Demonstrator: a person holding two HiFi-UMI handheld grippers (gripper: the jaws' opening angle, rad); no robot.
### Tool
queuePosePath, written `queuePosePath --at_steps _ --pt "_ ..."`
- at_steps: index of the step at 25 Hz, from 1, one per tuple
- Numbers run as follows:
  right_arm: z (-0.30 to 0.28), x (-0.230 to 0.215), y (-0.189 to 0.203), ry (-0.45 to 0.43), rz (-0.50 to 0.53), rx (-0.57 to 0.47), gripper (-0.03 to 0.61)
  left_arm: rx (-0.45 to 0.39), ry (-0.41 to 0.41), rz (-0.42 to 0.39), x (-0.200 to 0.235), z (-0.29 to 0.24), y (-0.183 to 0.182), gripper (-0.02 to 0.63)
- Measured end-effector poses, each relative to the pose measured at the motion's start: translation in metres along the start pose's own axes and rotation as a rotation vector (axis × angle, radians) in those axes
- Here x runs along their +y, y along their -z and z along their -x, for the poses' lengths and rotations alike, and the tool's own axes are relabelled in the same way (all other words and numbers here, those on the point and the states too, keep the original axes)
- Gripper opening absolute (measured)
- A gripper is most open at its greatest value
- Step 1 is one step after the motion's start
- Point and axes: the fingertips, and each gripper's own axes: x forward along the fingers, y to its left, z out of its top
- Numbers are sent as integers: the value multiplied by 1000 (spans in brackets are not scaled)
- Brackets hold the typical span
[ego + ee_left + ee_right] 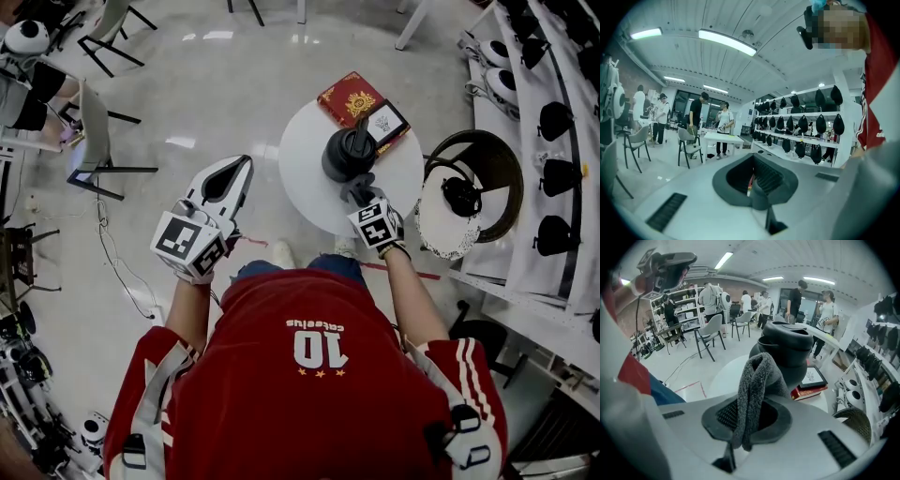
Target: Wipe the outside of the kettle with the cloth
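Pinching a grey cloth (757, 376) between the fingers of the right gripper (749, 416), against the near side of the black kettle (345, 155). Standing above frame centre on a round white surface (305, 178), beside a red book (345, 96). At centre left, fingers of the left gripper (242, 169) pressed together, empty.

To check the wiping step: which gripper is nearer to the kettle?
Right. The right gripper, shut on the cloth, is close beside the kettle. The left gripper, shut and empty, hangs off to its left, beyond the table.
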Motion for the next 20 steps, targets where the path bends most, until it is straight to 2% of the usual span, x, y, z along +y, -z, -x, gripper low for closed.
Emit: queuePosePath --at_steps 3,8,17,20 --pt "-4 12 -9 -11 -14 -7 46 -9 -3 -2 10 11 2 6" --pt "-11 23 -26 -26 -108 -27 46 -12 -8 -1 26 25 4 6" --pt "-24 33 -68 -43 -205 -74 44 -17 -40 17 60 43 4 5" --pt "-27 35 -82 -34 -190 -87 46 -25 -46 23 67 44 3 6"
